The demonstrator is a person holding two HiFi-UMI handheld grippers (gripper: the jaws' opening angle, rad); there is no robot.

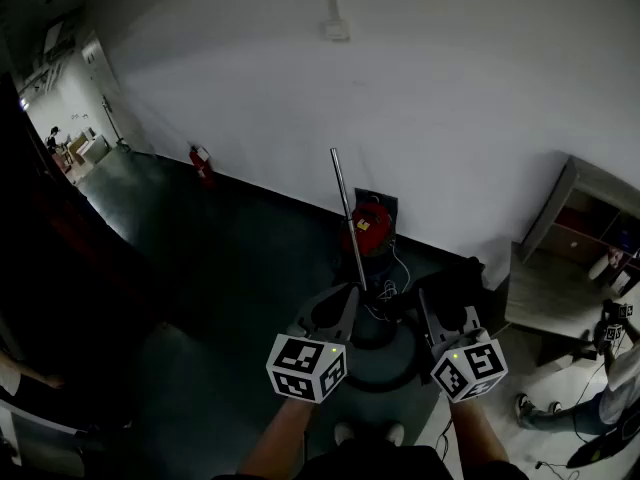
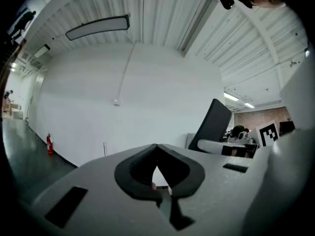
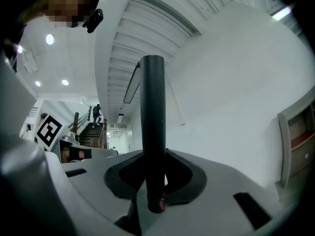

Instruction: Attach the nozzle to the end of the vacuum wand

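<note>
A thin metal vacuum wand stands upright from the red vacuum body by the wall; in the left gripper view the wand is small and far off to the left. My right gripper is shut on a black tube-like nozzle, which stands upright between its jaws; the nozzle is a dark mass in the head view and a dark slanted shape in the left gripper view. My left gripper is shut with nothing in it, just right of the wand's lower part.
A black hose loops on the dark floor under both grippers. A red fire extinguisher stands by the wall at left. A grey shelf unit and a seated person are at the right. Cables lie beside the vacuum.
</note>
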